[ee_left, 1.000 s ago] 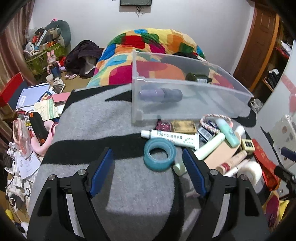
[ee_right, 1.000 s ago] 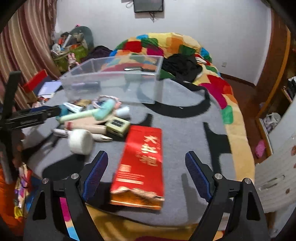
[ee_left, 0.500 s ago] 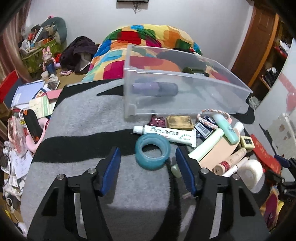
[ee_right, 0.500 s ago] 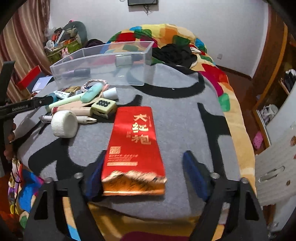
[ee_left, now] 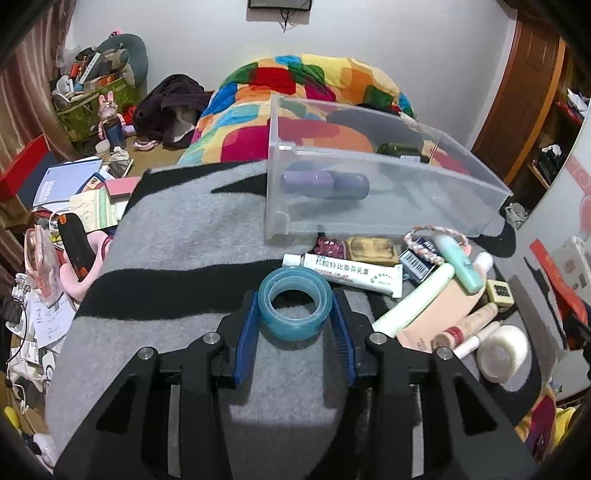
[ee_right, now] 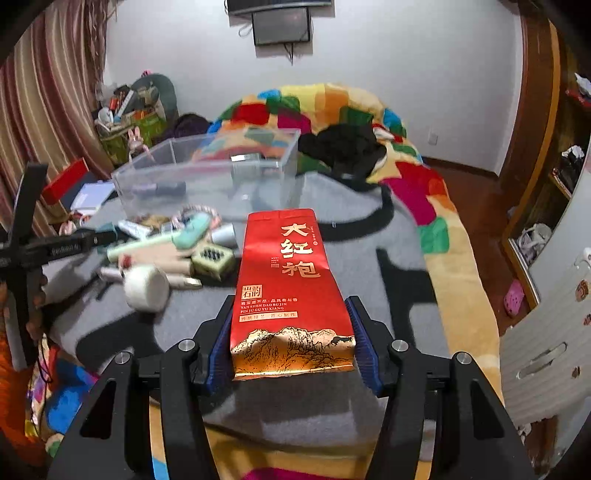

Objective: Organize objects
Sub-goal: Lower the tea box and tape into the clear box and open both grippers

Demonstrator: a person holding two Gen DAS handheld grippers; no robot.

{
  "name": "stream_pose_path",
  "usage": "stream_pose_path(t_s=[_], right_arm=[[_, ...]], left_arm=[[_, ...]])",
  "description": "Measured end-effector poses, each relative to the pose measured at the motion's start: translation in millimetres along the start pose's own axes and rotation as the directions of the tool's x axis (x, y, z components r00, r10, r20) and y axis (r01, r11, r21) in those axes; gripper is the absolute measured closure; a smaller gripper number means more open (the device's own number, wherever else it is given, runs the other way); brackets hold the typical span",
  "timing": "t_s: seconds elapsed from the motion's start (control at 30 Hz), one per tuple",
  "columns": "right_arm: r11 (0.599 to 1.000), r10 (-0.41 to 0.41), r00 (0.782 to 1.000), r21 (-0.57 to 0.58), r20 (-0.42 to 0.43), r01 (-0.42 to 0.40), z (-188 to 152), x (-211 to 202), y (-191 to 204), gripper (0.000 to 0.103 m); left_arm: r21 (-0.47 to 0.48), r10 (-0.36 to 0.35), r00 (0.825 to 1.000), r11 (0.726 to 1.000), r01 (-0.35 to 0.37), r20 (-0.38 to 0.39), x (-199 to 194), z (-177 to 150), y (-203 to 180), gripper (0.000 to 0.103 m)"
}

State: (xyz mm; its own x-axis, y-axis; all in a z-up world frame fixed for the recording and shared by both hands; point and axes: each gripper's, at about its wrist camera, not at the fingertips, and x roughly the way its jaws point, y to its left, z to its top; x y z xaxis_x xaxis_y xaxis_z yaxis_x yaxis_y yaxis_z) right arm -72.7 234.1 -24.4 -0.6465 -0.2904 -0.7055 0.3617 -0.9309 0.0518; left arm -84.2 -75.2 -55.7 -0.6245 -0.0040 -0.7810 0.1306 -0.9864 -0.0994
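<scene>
A: Left gripper [ee_left: 294,314] first: jaws just been closing, blue pads hard against both sides of the teal tape roll [ee_left: 294,307]. Pinched flat on the grey-and-black blanket [ee_left: 177,254], hole facing up.

B: And right gripper [ee_right: 291,332]: also just been closing, blue pads tight on both edges of the red tea packet [ee_right: 286,284] near its gold-printed bottom end. Packet lying flat on the same blanket, pointing away from the camera.

A: Just past the tape: white ointment tube [ee_left: 351,271], lying crosswise, very near the roll's far rim; touching or not, hard to tell.

B: Right of that, a heap: pale green tube [ee_left: 415,308], mint bottle [ee_left: 460,264], small die-like cube [ee_left: 499,291], white tape roll [ee_left: 504,352] nearest the edge.

A: Behind the heap, clear plastic bin [ee_left: 369,218], standing on the blanket. Inside, a purple cylinder [ee_left: 325,185] on its side, a dark green one [ee_left: 400,150] further back.

B: Beyond the bin, patchwork quilt [ee_right: 410,177] in bright colours, dark clothing [ee_right: 340,147] dumped on top.

A: White wall at the very back, small dark screen [ee_right: 282,26] mounted high.
</scene>
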Motion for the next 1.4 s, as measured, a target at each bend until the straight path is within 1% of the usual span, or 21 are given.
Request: stream_pose_path(t_s=[0.1,0.17,0.27,0.33,0.53,0.67,0.77,0.87,0.97,1.03,1.2,1.4], right_arm=[[1.000,0.006,0.999,0.000,0.038,-0.006,12.2,-3.8,1.6,0.050],[1.000,0.019,0.998,0.000,0.064,-0.019,22.4,-5.7,3.0,0.050],[0.999,0.046,0.995,0.007,0.092,-0.047,39.0,-4.9,6.6,0.050],[0.997,0.078,0.991,0.011,0.107,-0.079,51.5,-2.8,10.4,0.050],[0.994,0.110,0.982,-0.037,0.157,-0.105,86.2,8.0,29.1,0.050],[0.992,0.121,0.979,-0.051,0.167,-0.114,107.5,22.2,35.0,0.050],[0.992,0.117,0.980,-0.064,0.158,-0.108,122.3,38.2,37.8,0.050],[0.992,0.112,0.985,-0.069,0.129,-0.104,134.4,58.6,39.1,0.050],[0.991,0.117,0.990,-0.067,0.084,-0.112,143.9,82.2,38.6,0.050],[0.991,0.119,0.991,-0.069,0.058,-0.115,148.8,95.4,38.9,0.050],[0.990,0.101,0.995,-0.101,0.020,-0.098,154.7,120.5,42.1,0.050],[0.987,0.076,0.997,-0.138,-0.026,-0.079,150.3,140.2,47.0,0.050]], left_arm=[[0.005,0.001,0.999,1.000,-0.001,0.039,-13.9,4.5,-2.9,0.065],[0.004,-0.012,0.998,1.000,0.011,0.067,-23.7,8.7,-4.0,0.065],[0.005,-0.029,0.993,1.000,0.029,0.113,-38.3,17.8,-6.8,0.065],[0.010,-0.040,0.989,0.999,0.039,0.144,-47.0,25.1,-9.5,0.065],[0.019,-0.050,0.977,0.999,0.046,0.210,-60.0,48.2,-16.1,0.065],[0.020,-0.044,0.972,0.999,0.041,0.230,-58.8,60.7,-19.4,0.065],[0.025,-0.035,0.974,0.999,0.030,0.224,-50.5,71.1,-22.3,0.065],[0.024,-0.027,0.977,0.999,0.023,0.211,-40.7,78.8,-23.4,0.065],[0.015,-0.037,0.984,0.999,0.035,0.176,-25.6,88.1,-20.8,0.065],[0.008,-0.031,0.988,1.000,0.030,0.151,-16.0,92.6,-20.3,0.065],[0.001,-0.005,0.996,1.000,0.004,0.090,10.8,105.0,-22.3,0.065],[0.028,0.000,0.999,1.000,-0.001,0.047,28.5,109.6,-32.0,0.065]])
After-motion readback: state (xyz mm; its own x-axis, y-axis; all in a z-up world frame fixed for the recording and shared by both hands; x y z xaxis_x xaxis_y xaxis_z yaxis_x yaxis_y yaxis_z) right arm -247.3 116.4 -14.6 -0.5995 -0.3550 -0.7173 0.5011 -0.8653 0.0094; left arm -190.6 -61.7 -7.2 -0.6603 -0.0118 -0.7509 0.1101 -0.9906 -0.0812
